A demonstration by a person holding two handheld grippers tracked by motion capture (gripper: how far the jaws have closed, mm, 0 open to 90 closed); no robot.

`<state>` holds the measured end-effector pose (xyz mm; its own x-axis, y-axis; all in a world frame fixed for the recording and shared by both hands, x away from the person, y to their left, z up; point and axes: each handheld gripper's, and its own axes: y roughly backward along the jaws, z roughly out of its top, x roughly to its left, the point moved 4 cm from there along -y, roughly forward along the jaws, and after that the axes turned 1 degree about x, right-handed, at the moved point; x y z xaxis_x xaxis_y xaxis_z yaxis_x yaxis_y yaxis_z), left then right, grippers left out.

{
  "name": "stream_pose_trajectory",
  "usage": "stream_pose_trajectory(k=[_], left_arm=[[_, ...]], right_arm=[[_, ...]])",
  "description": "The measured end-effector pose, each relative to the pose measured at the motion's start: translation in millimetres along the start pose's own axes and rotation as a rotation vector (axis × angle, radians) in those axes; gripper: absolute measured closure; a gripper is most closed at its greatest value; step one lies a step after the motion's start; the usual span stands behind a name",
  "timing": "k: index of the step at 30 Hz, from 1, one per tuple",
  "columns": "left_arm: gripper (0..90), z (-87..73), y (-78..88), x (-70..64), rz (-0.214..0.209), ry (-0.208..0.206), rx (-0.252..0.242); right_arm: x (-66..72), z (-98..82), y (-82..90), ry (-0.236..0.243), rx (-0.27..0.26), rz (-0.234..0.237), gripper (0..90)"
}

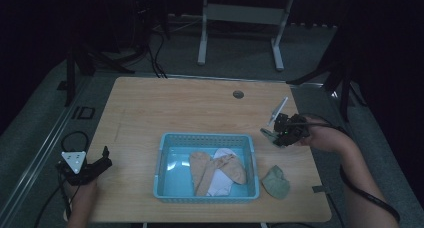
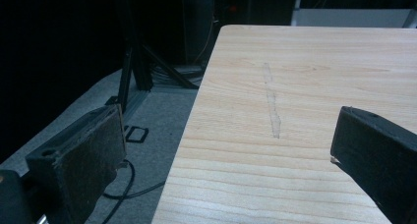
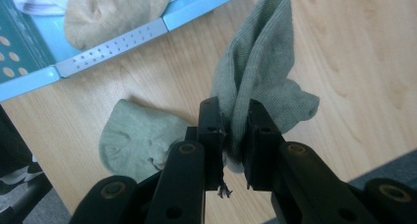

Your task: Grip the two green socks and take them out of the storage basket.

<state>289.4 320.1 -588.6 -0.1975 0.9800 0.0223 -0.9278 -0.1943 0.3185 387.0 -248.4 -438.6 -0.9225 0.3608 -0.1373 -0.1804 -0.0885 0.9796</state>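
My right gripper [image 3: 231, 116] is shut on a grey-green sock [image 3: 255, 62], which stands up bunched between the jaws. In the high view that gripper [image 1: 286, 130] hangs above the table, just right of the blue basket [image 1: 207, 138]. A second grey-green sock [image 1: 276, 182] lies crumpled on the wood by the basket's right front corner; the right gripper view has it [image 3: 133, 138] below the jaws. Tan socks [image 1: 220, 170] and a white sock [image 1: 220, 185] lie in the basket. My left gripper [image 1: 102, 160] is open over the table's left edge, its jaws [image 2: 226, 135] wide apart with nothing between them.
The wooden table [image 1: 175, 105] has bare room behind and left of the basket. A round cable hole [image 1: 238, 94] sits near its far edge. Beyond it stand a desk frame [image 1: 240, 33] and dark stands [image 1: 75, 68], with cables on the floor.
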Motion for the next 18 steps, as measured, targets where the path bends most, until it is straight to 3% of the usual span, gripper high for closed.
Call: stream_pose_trajectory(k=[18], left_arm=[[0.4,0.0,0.0,-0.1,-0.002,0.000,0.000]], right_arm=[[-6.4,-4.5,-64.3,-0.051,0.025,0.047,80.0]])
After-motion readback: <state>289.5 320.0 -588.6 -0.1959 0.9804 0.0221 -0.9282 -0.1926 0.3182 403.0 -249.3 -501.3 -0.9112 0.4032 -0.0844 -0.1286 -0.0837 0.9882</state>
